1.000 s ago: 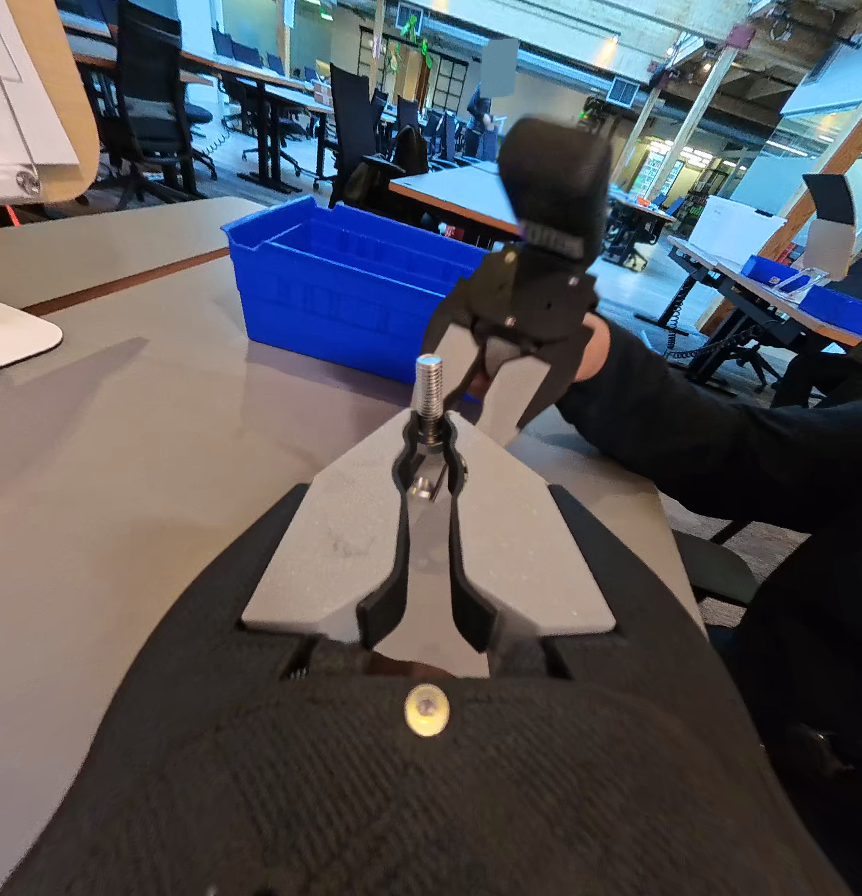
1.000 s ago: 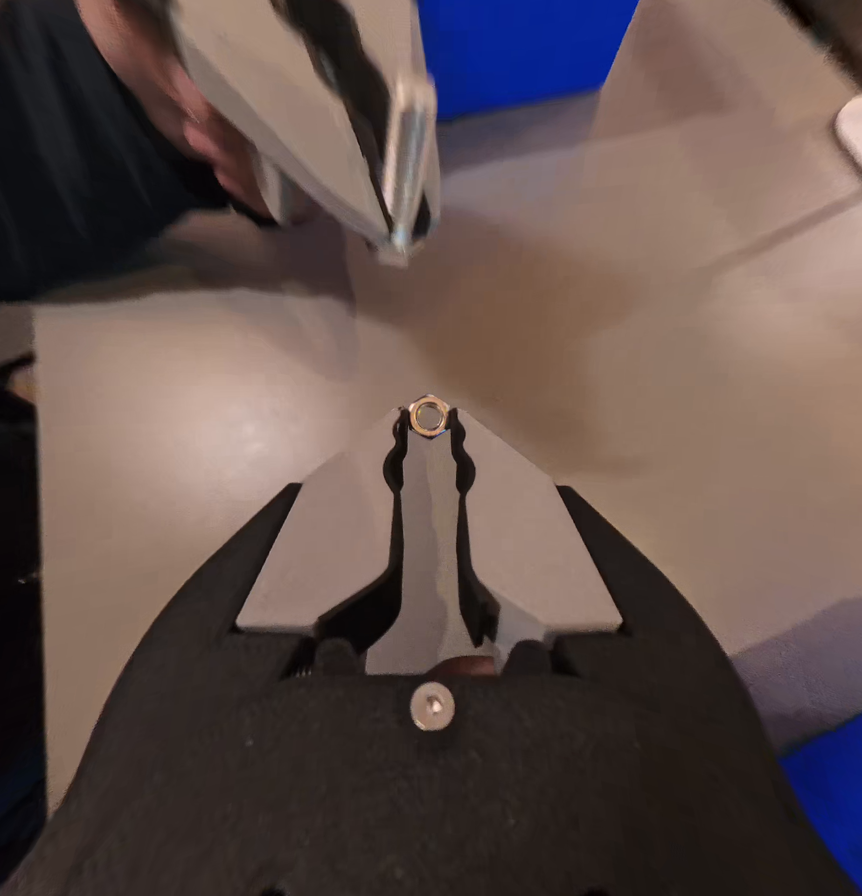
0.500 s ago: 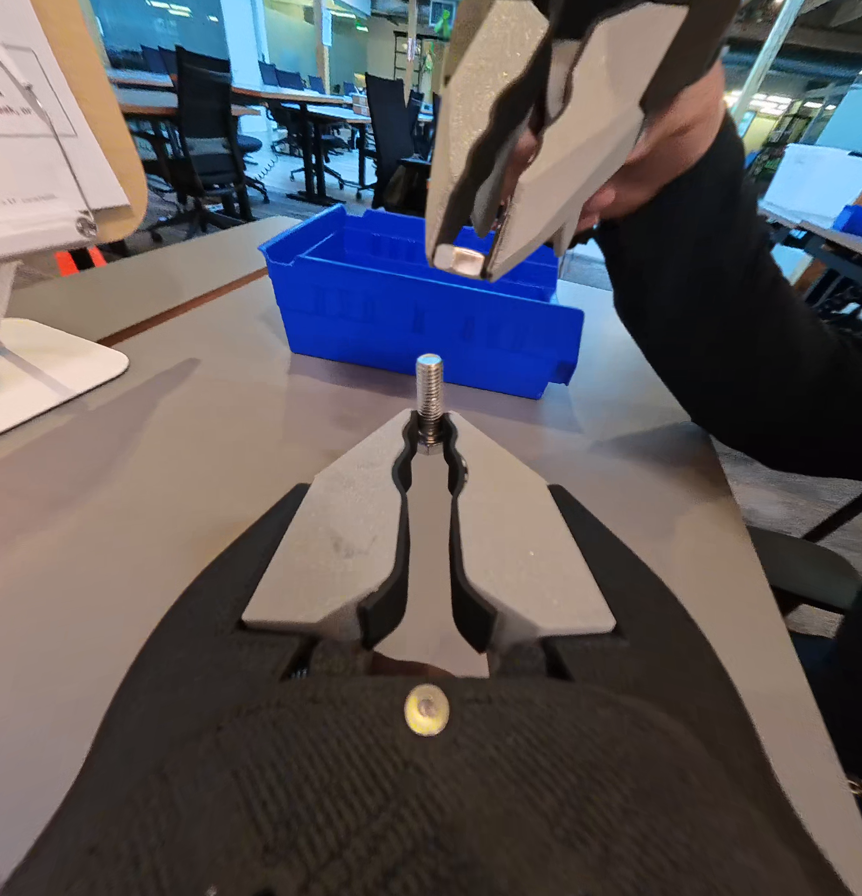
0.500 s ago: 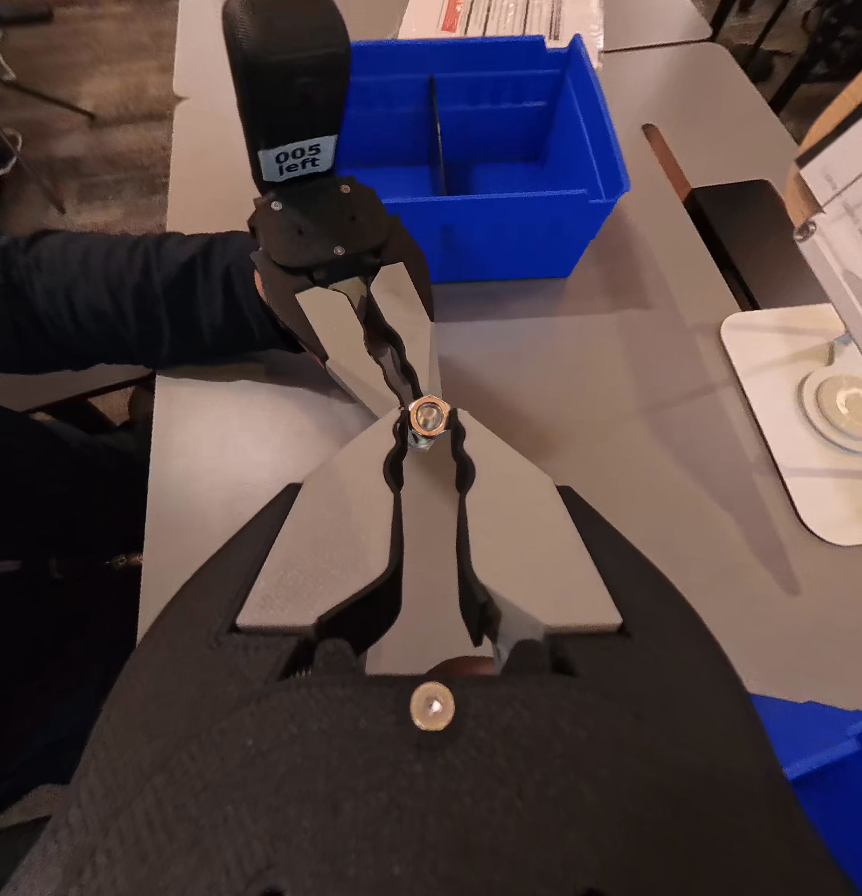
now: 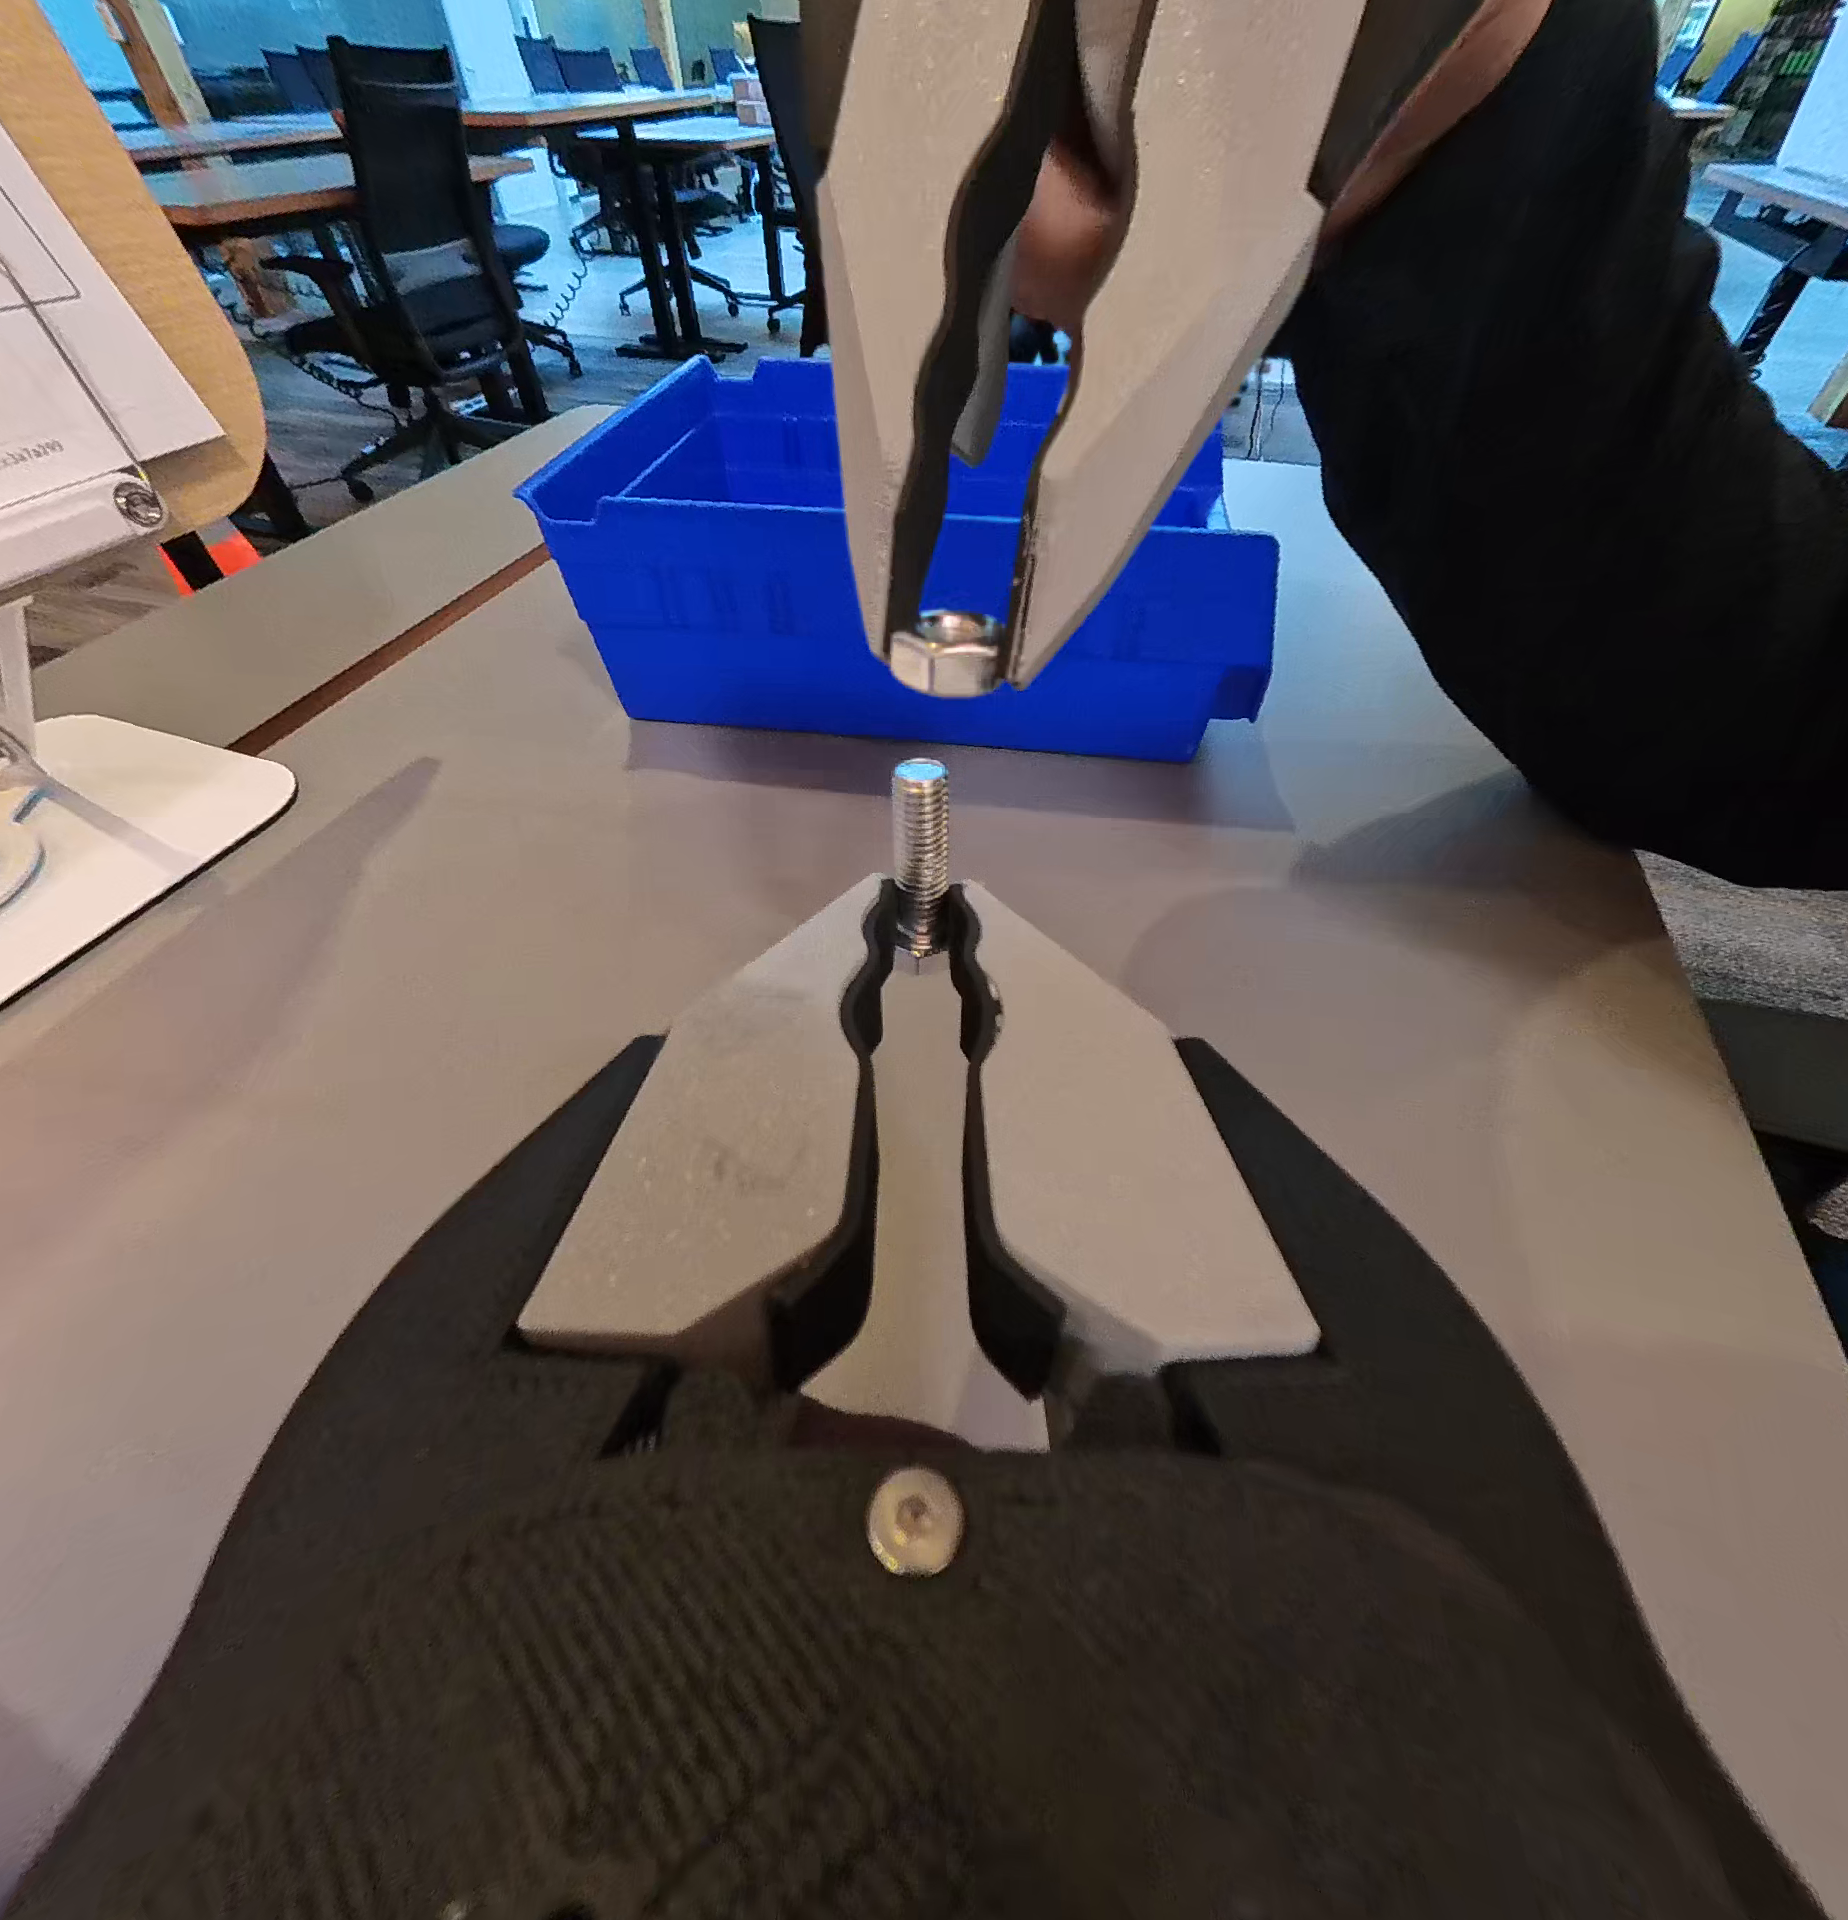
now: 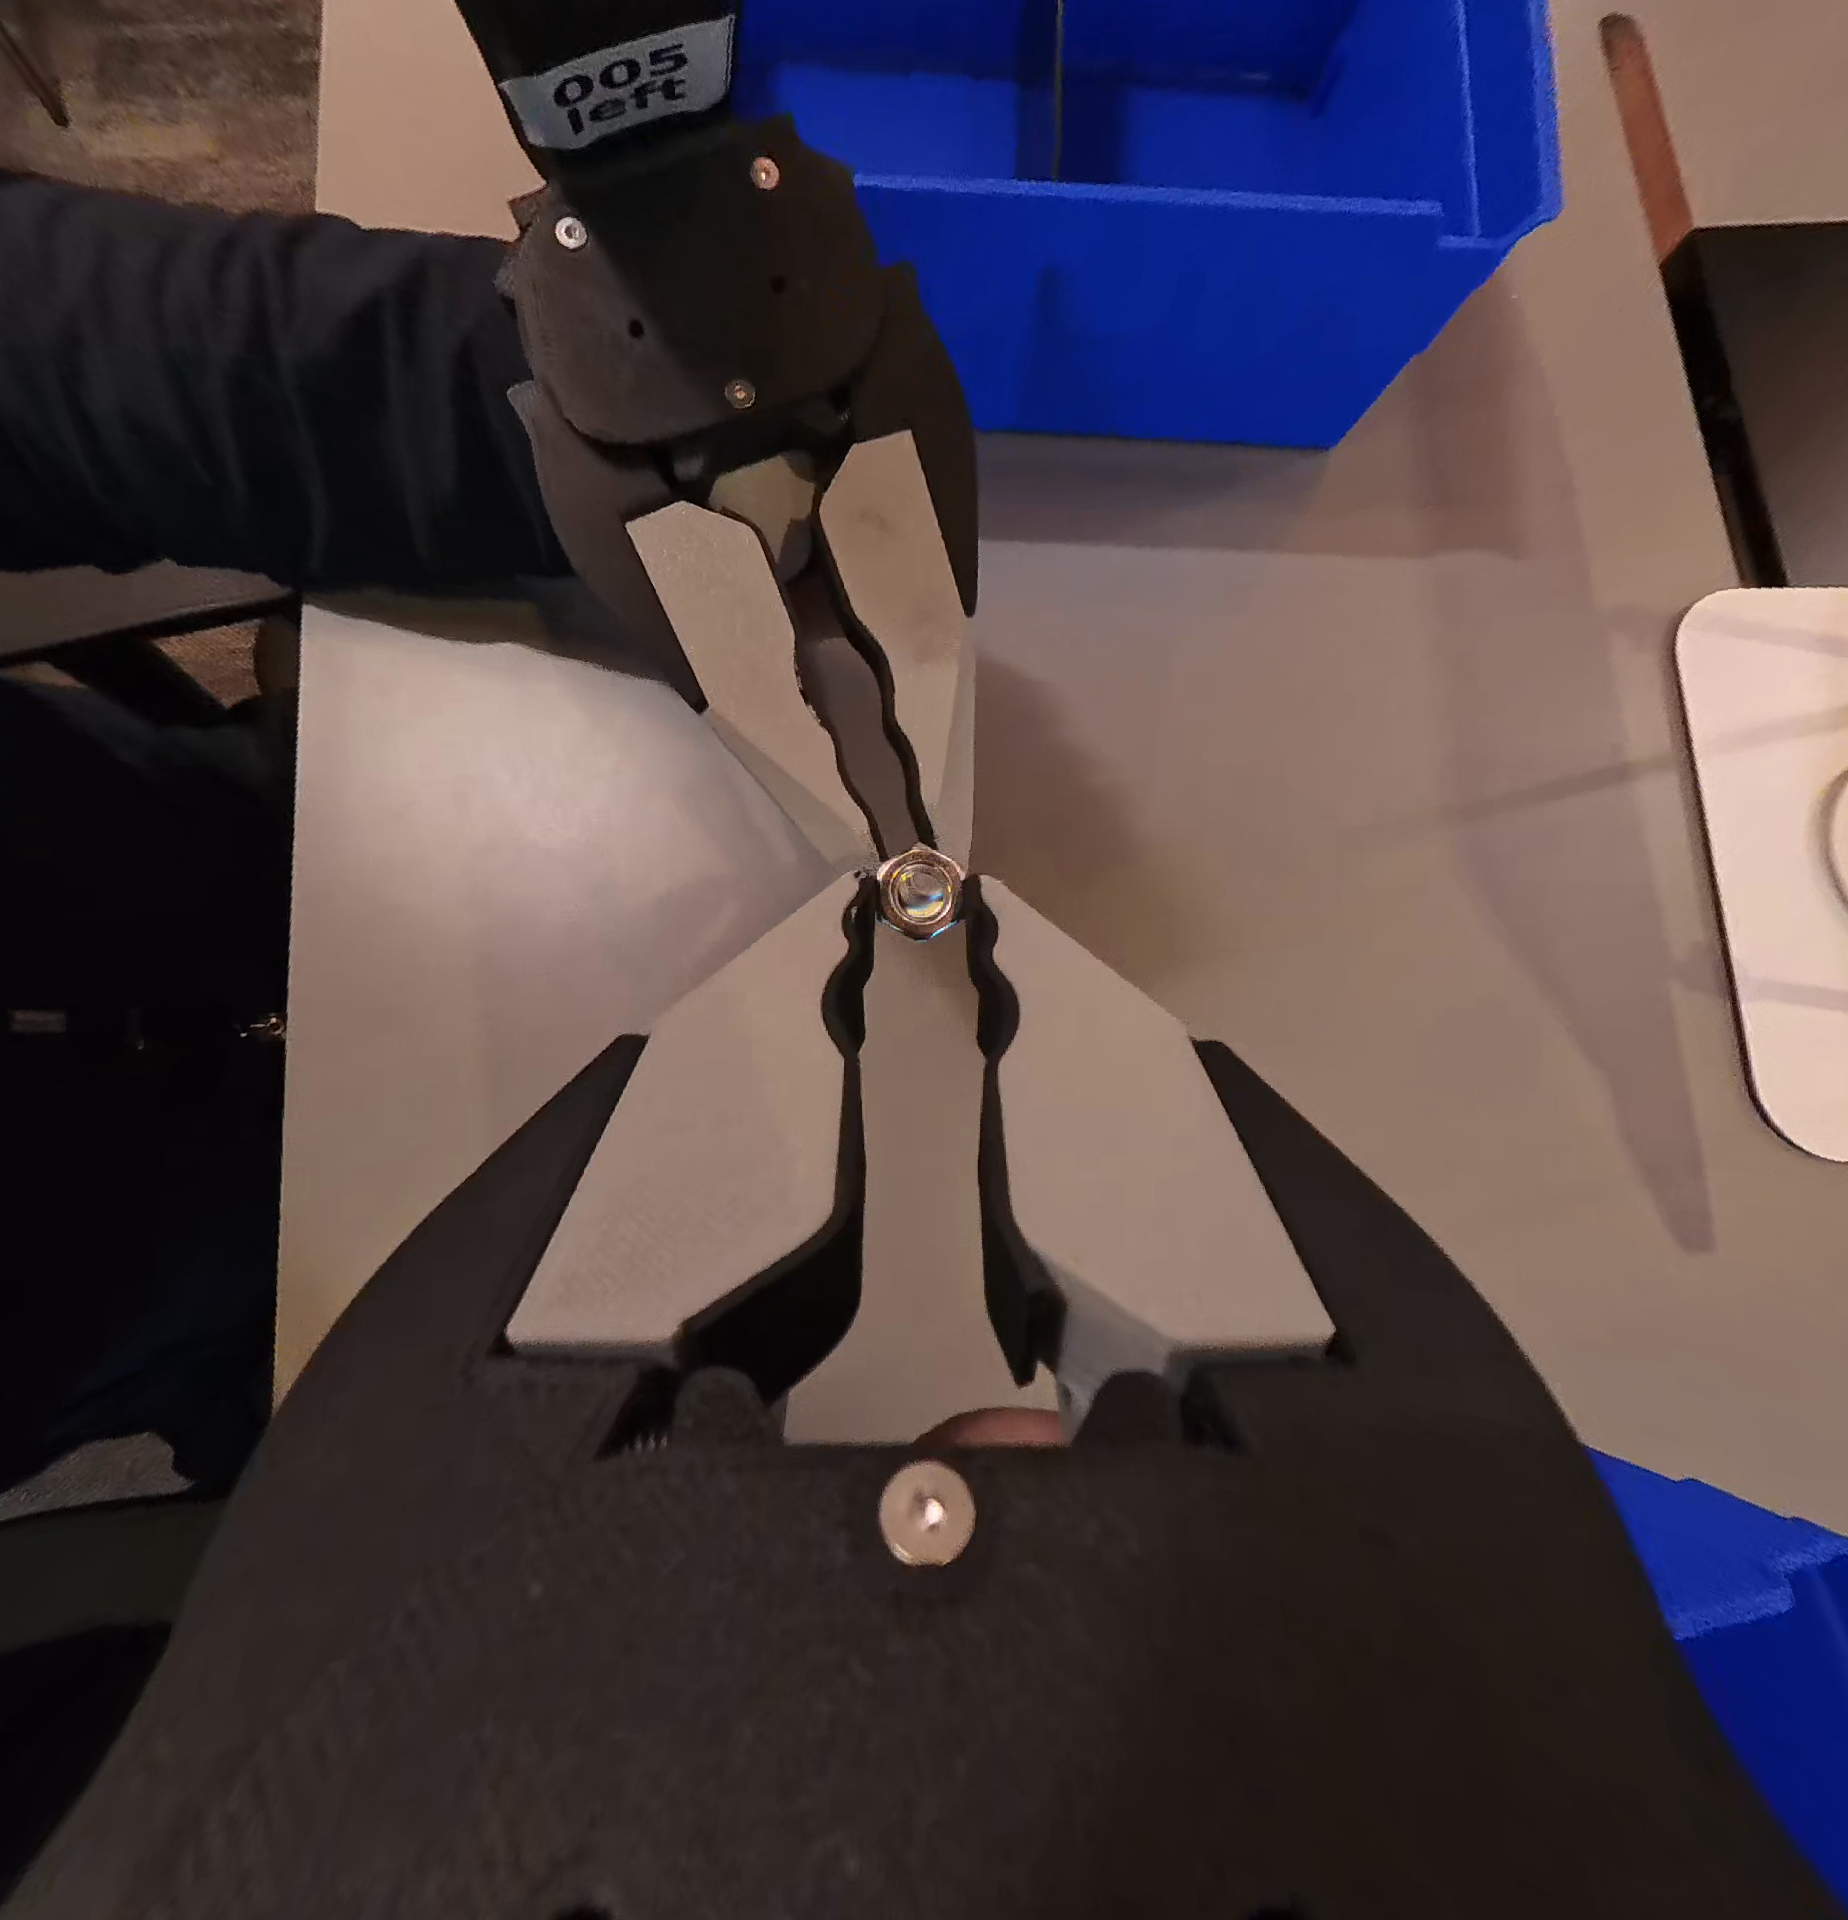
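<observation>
My left gripper [image 5: 918, 925] is shut on the head end of a silver bolt [image 5: 920, 831], which stands upright with its threaded end up. My right gripper [image 5: 951, 660] hangs just above it, pointing down, shut on a silver hex nut [image 5: 946, 652]. A small gap separates the nut and the bolt tip. In the right wrist view my right gripper [image 6: 920, 904] holds the nut [image 6: 920, 896] flat, and the bolt tip shows through its hole. The left gripper [image 6: 904, 842] reaches in from the upper left beneath it.
A blue bin [image 5: 754, 623] stands on the grey table [image 5: 380, 935] behind the grippers; it also shows in the right wrist view [image 6: 1211, 312]. A white stand base [image 5: 120, 810] sits at the left. Another blue bin's corner [image 6: 1782, 1714] lies at the lower right. A dark sleeve [image 5: 1574, 520] crosses on the right. The gap from one gripper's tips to the other's is roughly 4 cm.
My right gripper with the nut has swung from beside the bolt to directly above it and come down close to the bolt's tip. My left gripper keeps the bolt upright.
</observation>
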`<state>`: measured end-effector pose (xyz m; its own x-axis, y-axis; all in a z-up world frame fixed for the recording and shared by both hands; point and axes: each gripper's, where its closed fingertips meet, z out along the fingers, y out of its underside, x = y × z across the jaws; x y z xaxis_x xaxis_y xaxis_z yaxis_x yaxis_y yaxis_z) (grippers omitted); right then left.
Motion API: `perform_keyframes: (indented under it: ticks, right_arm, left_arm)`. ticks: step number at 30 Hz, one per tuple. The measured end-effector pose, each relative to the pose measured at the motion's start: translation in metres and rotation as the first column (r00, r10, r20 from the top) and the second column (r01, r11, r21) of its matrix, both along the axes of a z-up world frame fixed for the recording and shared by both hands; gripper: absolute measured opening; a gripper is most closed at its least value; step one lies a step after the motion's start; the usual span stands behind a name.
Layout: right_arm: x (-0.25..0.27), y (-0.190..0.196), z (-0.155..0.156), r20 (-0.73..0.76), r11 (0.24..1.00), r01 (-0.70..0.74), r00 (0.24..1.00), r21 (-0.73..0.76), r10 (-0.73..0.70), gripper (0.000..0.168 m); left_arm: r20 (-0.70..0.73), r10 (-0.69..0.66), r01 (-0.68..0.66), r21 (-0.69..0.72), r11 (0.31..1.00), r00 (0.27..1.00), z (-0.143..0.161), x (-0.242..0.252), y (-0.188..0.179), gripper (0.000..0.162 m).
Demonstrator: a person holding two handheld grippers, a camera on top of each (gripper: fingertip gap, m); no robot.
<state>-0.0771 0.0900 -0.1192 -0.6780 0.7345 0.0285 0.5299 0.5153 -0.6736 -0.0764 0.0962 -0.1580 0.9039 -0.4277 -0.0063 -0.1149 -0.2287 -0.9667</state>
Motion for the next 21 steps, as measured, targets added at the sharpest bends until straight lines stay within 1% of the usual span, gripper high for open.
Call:
perform_keyframes:
  ticks: [12, 15, 21]
  right_arm:
    - [-0.003, -0.003, -0.014, 0.044, 0.999, 0.005, 0.999, 0.037, -0.007, 0.014]
    - [-0.002, -0.003, -0.013, 0.045, 1.0, 0.003, 0.999, 0.017, -0.004, 0.014]
    - [-0.003, -0.003, -0.007, 0.026, 1.0, 0.005, 1.0, -0.022, -0.004, 0.014]
  left_arm:
    - [-0.019, -0.005, 0.005, 0.015, 1.0, 1.0, 0.0, 0.004, 0.001, 0.007]
    - [-0.022, -0.004, 0.004, 0.023, 1.0, 1.0, 0.001, 0.004, 0.002, 0.007]
    - [0.026, -0.006, 0.005, 0.048, 0.999, 1.0, 0.008, 0.005, 0.002, 0.007]
